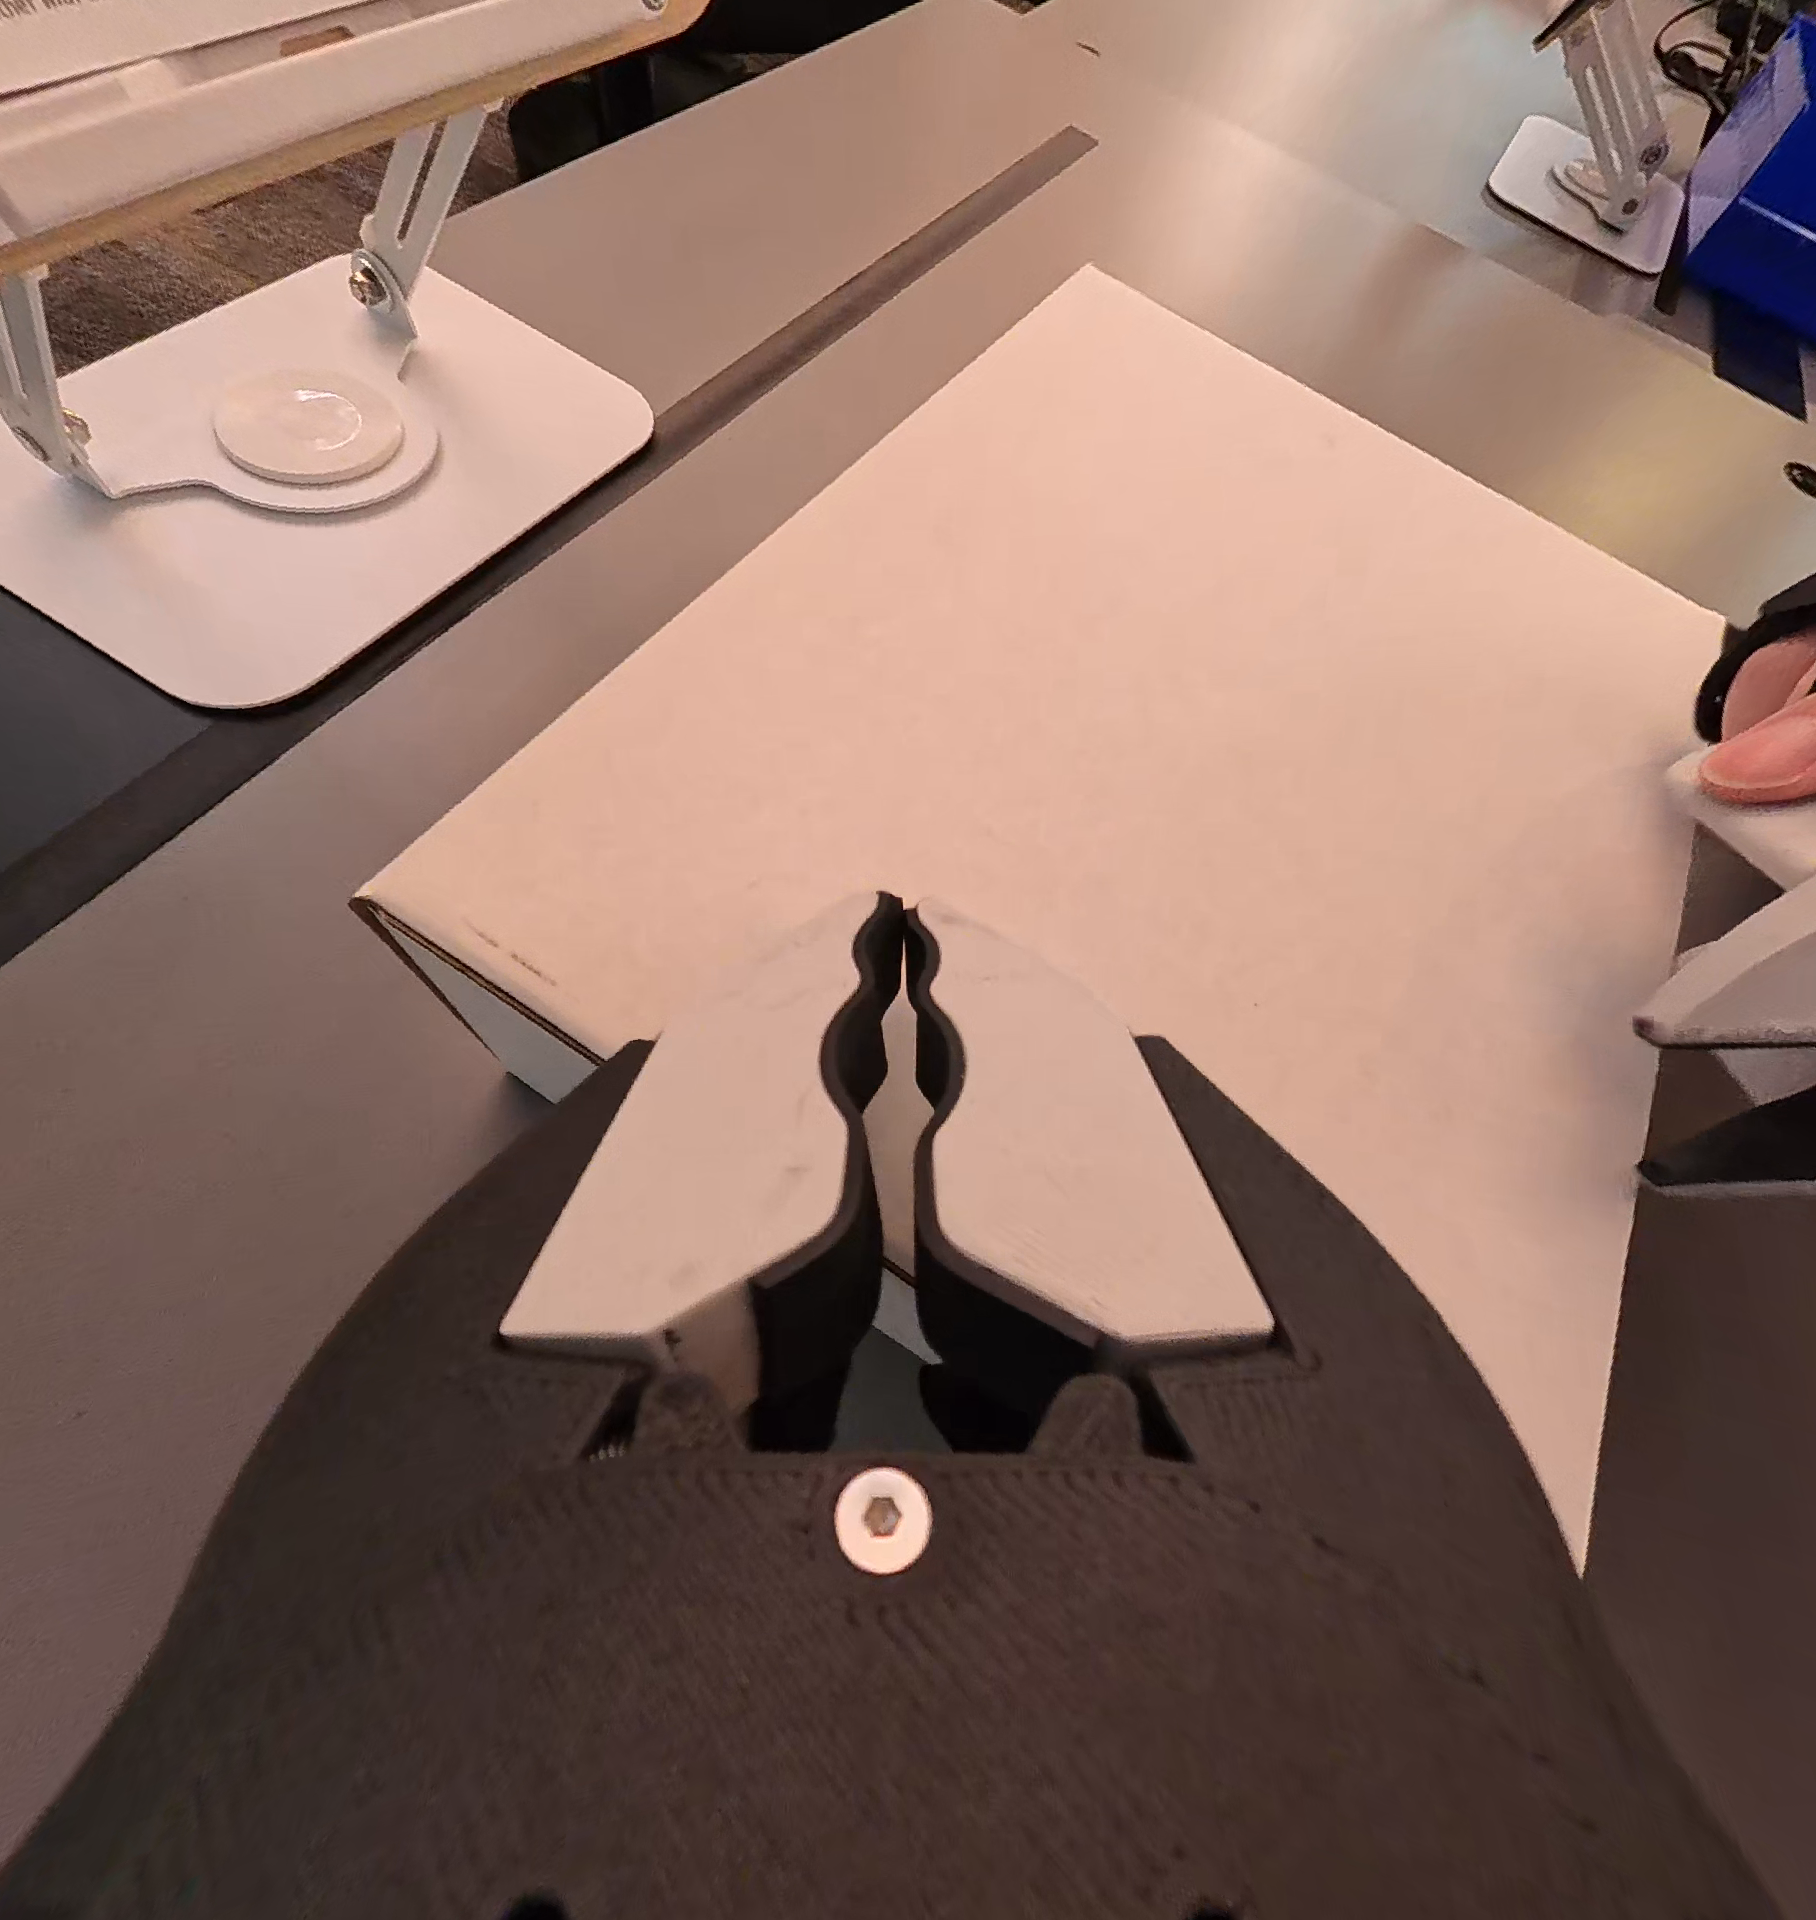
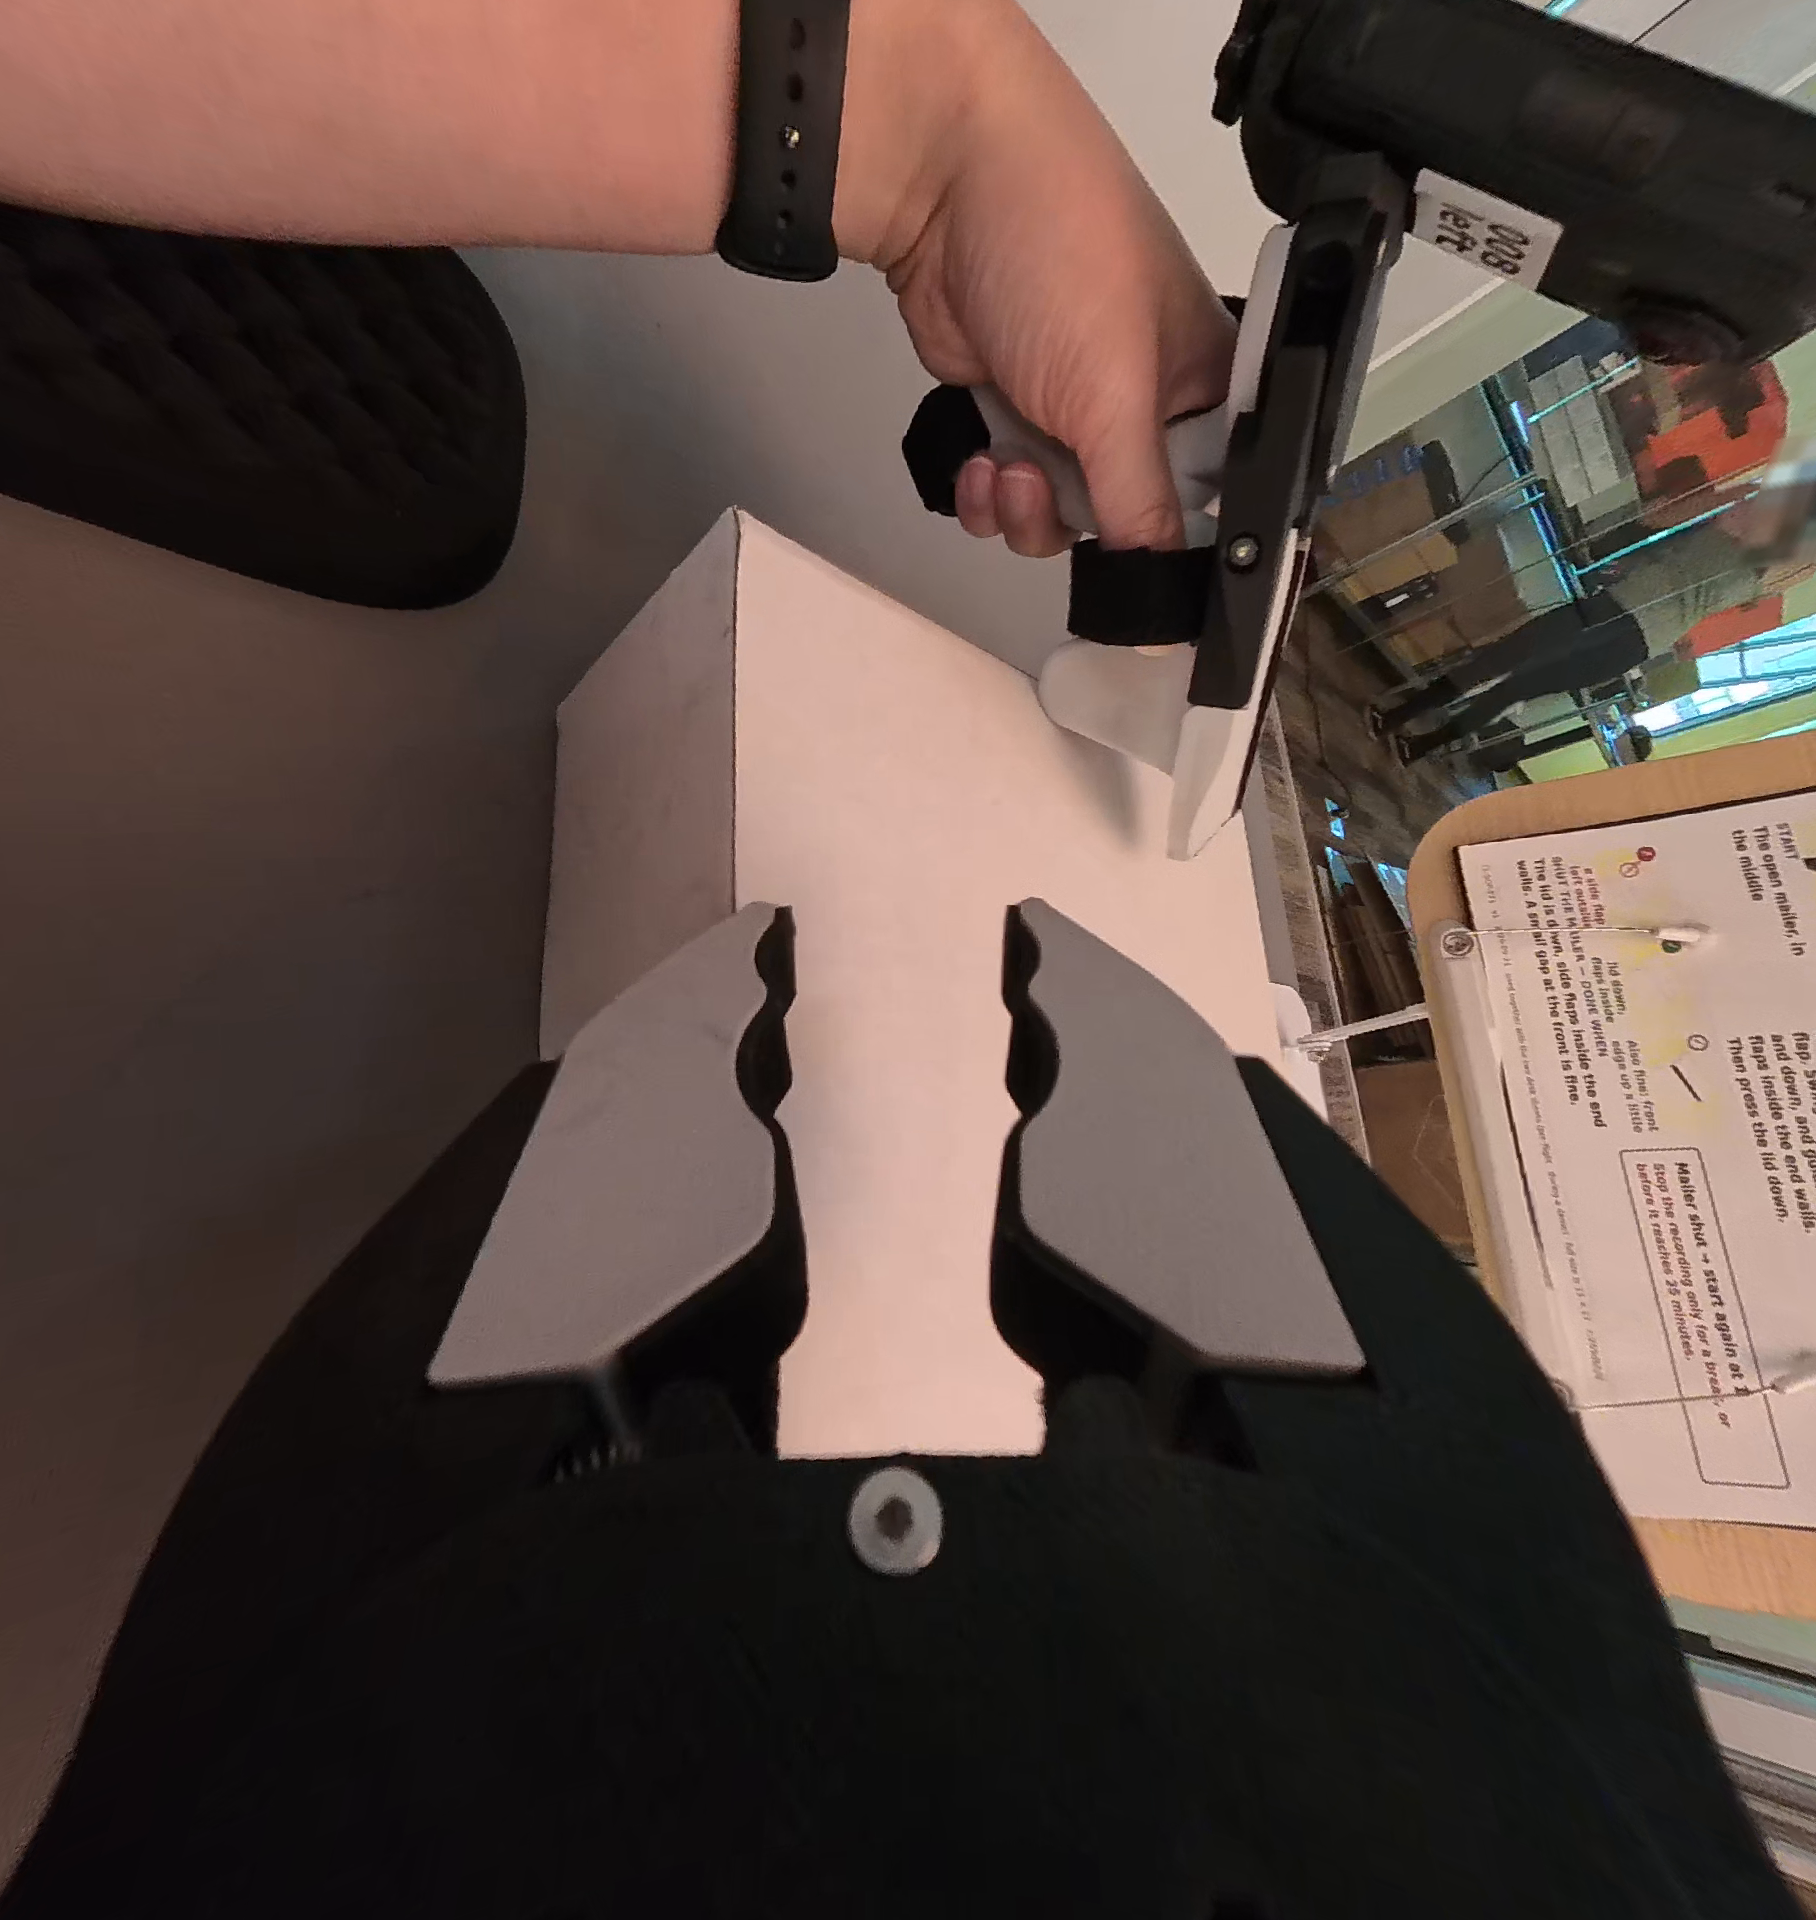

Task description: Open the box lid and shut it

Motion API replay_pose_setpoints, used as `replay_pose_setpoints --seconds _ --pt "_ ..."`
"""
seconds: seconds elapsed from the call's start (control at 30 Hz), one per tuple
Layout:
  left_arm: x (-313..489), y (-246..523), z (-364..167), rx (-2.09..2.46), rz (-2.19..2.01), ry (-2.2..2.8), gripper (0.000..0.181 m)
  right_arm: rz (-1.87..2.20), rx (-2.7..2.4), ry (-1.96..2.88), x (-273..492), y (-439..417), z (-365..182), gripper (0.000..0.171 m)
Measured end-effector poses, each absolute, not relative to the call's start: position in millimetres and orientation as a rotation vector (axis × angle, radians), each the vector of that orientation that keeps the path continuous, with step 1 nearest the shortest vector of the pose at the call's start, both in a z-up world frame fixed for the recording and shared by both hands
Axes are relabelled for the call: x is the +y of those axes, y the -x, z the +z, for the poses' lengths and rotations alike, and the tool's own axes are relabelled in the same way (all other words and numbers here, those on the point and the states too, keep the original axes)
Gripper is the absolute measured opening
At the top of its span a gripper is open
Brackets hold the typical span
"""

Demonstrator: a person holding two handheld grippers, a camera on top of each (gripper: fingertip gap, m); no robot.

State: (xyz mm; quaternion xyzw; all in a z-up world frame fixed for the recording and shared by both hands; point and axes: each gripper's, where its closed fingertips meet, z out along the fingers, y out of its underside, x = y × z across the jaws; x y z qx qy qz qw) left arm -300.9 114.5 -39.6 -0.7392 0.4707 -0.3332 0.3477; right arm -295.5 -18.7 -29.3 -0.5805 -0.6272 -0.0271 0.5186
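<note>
A flat white cardboard box lies on the grey table with its lid down flat. My left gripper is shut and empty, its tips over the lid near the box's near-left corner. My right gripper is open and empty, its fingers spread just above the lid. The box's side wall shows to its left. The right gripper also shows at the right edge of the left wrist view, at the lid's edge. The left gripper shows in the right wrist view, held by a hand.
A white stand holding a card is at the table's back left. A second stand and a blue bin are at the back right. An instruction sheet on a wooden board and a black chair are near.
</note>
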Motion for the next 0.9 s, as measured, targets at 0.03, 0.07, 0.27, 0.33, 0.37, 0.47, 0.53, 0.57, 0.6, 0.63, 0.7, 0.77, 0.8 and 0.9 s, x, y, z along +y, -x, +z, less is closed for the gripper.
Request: replay_pose_setpoints --seconds 0.03,0.07,0.27,0.33,0.37,0.47,0.53,0.57,0.6,0.63,0.7,0.77,0.8,0.9 --pt "114.1 300.8 -39.7 1.223 -0.865 1.918 0.000 -0.067 -1.504 1.392 -18.8 294.7 -28.1 0.039" --pt "113.6 300.8 -39.9 1.226 -0.866 1.919 0.000 -0.064 -1.502 1.395 -18.9 294.4 -27.6 0.039" --pt "112.5 300.6 -40.4 1.240 -0.852 1.918 0.000 -0.128 -1.508 1.388 -14.2 288.9 -27.5 0.035" --pt "112.1 300.5 -40.4 1.242 -0.856 1.917 0.000 -0.125 -1.509 1.398 -13.3 287.3 -28.3 0.035" --pt "111.9 300.5 -40.3 1.243 -0.859 1.914 0.000 -0.115 -1.506 1.400 -13.4 287.1 -27.7 0.035" --pt "110.3 301.1 -39.7 1.260 -0.865 1.904 0.000 -0.123 -1.475 1.388 -9.8 281.2 -17.8 0.036" --pt "115.3 306.3 -36.6 1.252 -0.811 1.895 0.006 -0.139 -1.401 1.386 -0.1 264.0 1.3 0.043" --pt "121.3 312.3 -31.8 1.222 -0.758 1.892 0.013 -0.144 -1.333 1.395 8.1 248.7 15.6 0.046" --pt "127.8 320.3 -23.1 1.175 -0.704 1.887 0.020 -0.145 -1.250 1.408 17.2 229.0 31.9 0.049" --pt "132.9 329.4 -10.1 1.118 -0.664 1.874 0.027 -0.143 -1.159 1.422 25.9 205.5 49.4 0.053" --pt "137.1 350.0 25.2 0.985 -0.614 1.825 0.041 -0.117 -0.965 1.452 39.9 151.5 81.4 0.062" --pt "131.2 371.1 60.6 0.881 -0.576 1.761 0.054 -0.052 -0.823 1.518 47.8 99.2 95.4 0.074" --pt "123.7 379.5 73.2 0.867 -0.560 1.730 0.059 0.003 -0.801 1.552 47.3 79.5 94.9 0.077" --pt "94.7 391.2 86.1 0.990 -0.464 1.639 0.069 0.199 -0.867 1.593 31.7 46.5 82.2 0.076"
